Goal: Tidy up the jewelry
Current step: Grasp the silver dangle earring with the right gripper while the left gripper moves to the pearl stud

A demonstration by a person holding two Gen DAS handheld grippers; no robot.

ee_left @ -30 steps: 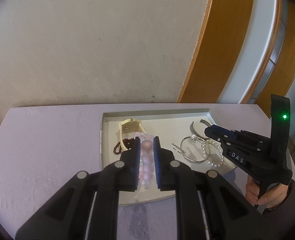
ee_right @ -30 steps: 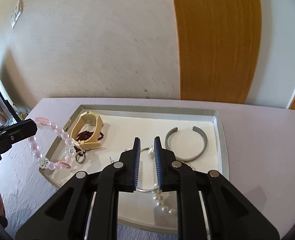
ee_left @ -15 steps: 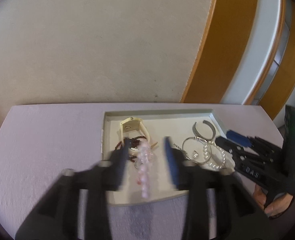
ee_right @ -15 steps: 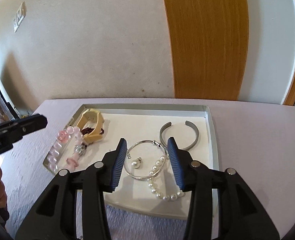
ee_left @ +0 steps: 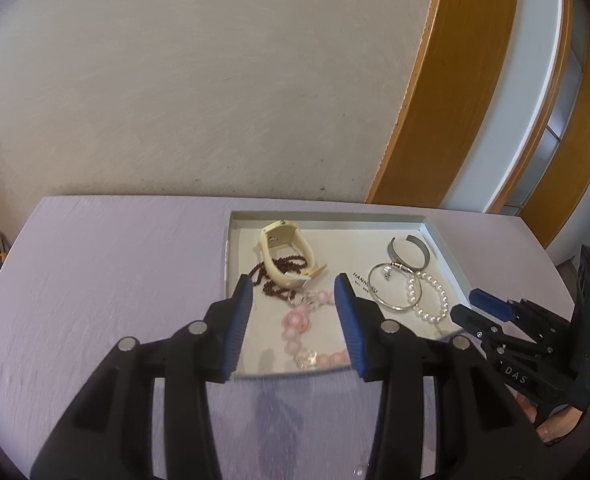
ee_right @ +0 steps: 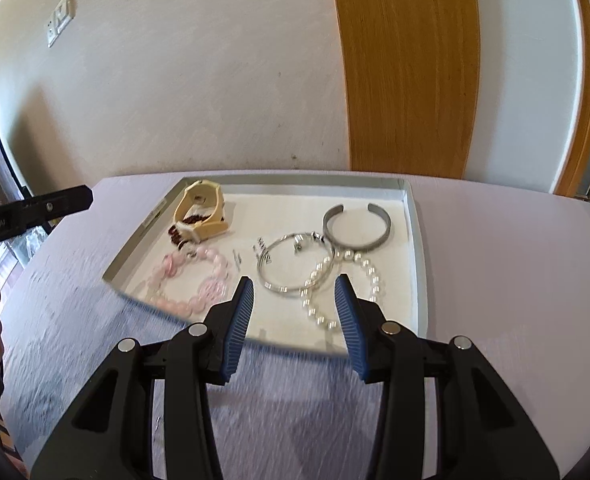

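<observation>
The pink bead bracelet lies loose in the near-left part of the shallow tray, its strand curled on the liner and touching the dark red bead string that passes under the cream watch. It looks light and limp: a strung loop that would sag and swing when lifted, with smooth round beads likely to slip between flat pads. A pinch across the strand between two beads, or on a larger flower bead, seems the safest hold. To the right, a thin silver hoop overlaps a pearl bracelet, and an open grey cuff sits just behind them; the hoop and cuff look rigid and easy to take by the rim. The left tongs stand partly spread above the tray's near edge, nothing between the blue pads. The right tongs are likewise parted and empty. The tray rests on a pale lilac surface against a plain wall.
</observation>
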